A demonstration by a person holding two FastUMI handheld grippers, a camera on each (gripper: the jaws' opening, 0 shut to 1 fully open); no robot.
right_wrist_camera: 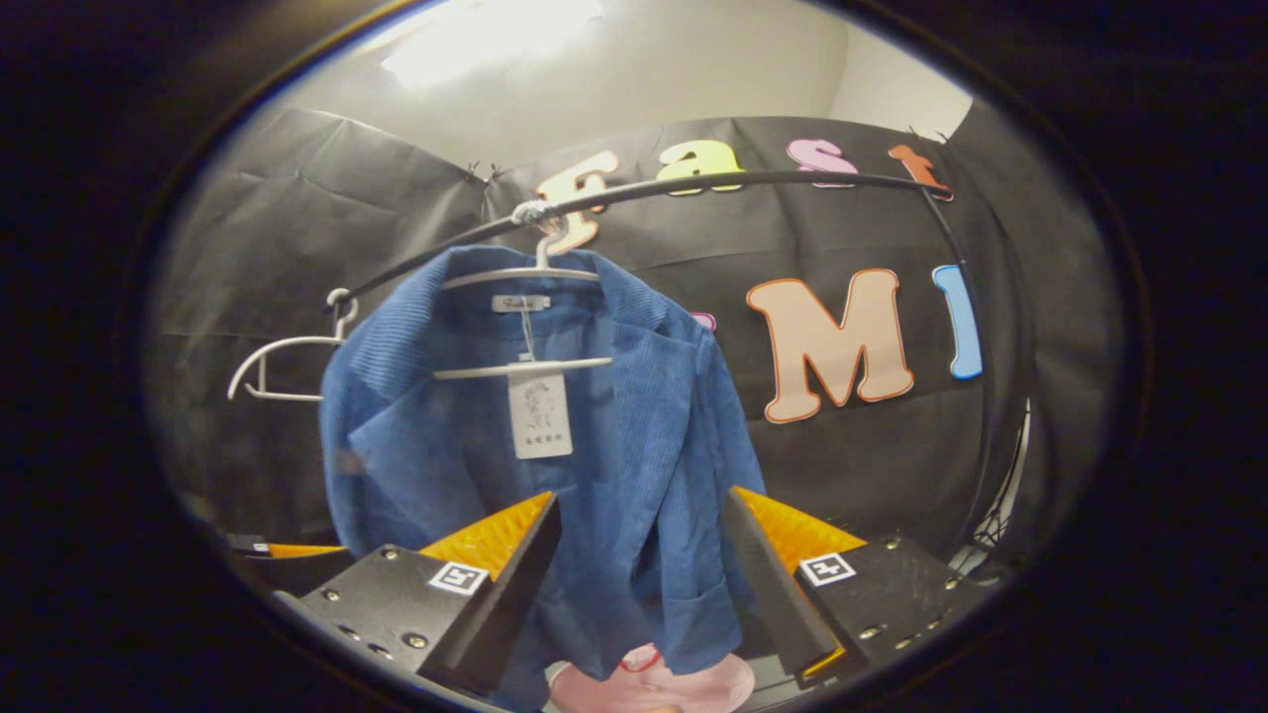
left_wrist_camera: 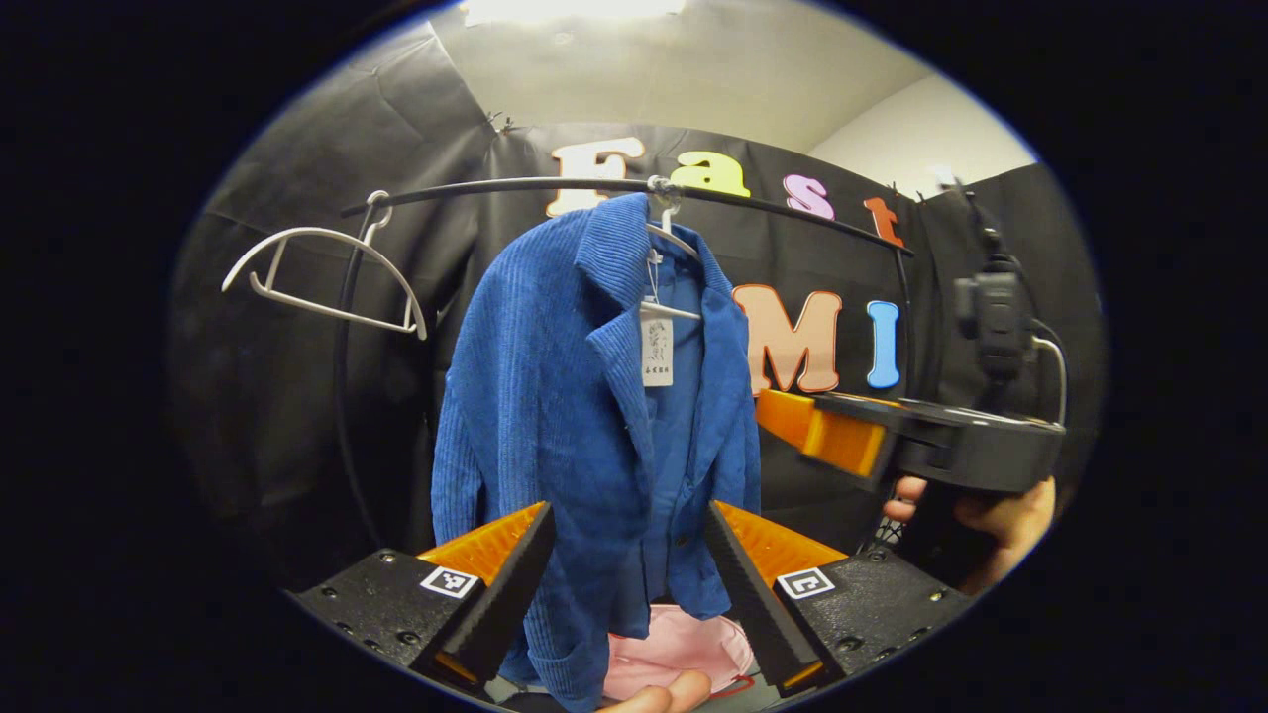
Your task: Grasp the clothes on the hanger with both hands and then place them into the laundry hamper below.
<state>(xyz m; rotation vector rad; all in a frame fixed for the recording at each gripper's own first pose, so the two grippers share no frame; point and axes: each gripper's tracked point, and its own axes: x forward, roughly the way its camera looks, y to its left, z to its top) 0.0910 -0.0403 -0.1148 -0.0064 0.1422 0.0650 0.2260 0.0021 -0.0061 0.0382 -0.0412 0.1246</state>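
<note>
A blue corduroy jacket [left_wrist_camera: 575,416] [right_wrist_camera: 555,465] hangs on a white hanger [right_wrist_camera: 523,282] from a black curved rail [left_wrist_camera: 634,188] [right_wrist_camera: 693,188]. A paper tag [left_wrist_camera: 656,352] [right_wrist_camera: 540,414] dangles inside its collar. My left gripper [left_wrist_camera: 626,584] is open, its fingers standing either side of the jacket's lower front without pressing it. My right gripper [right_wrist_camera: 639,584] is open too, framing the jacket's lower right panel. In the left gripper view the right gripper [left_wrist_camera: 822,431] reaches in from the right, held by a hand [left_wrist_camera: 991,515], close to the jacket's edge. Something pink [left_wrist_camera: 674,654] [right_wrist_camera: 654,683] lies below.
An empty white hanger [left_wrist_camera: 327,277] [right_wrist_camera: 282,366] hangs at the rail's left end. The rail's uprights [left_wrist_camera: 347,396] [right_wrist_camera: 991,416] stand at both sides. A fingertip [left_wrist_camera: 664,693] shows at the bottom of the left gripper view. A mesh rim [left_wrist_camera: 892,535] [right_wrist_camera: 996,530] peeks out low right.
</note>
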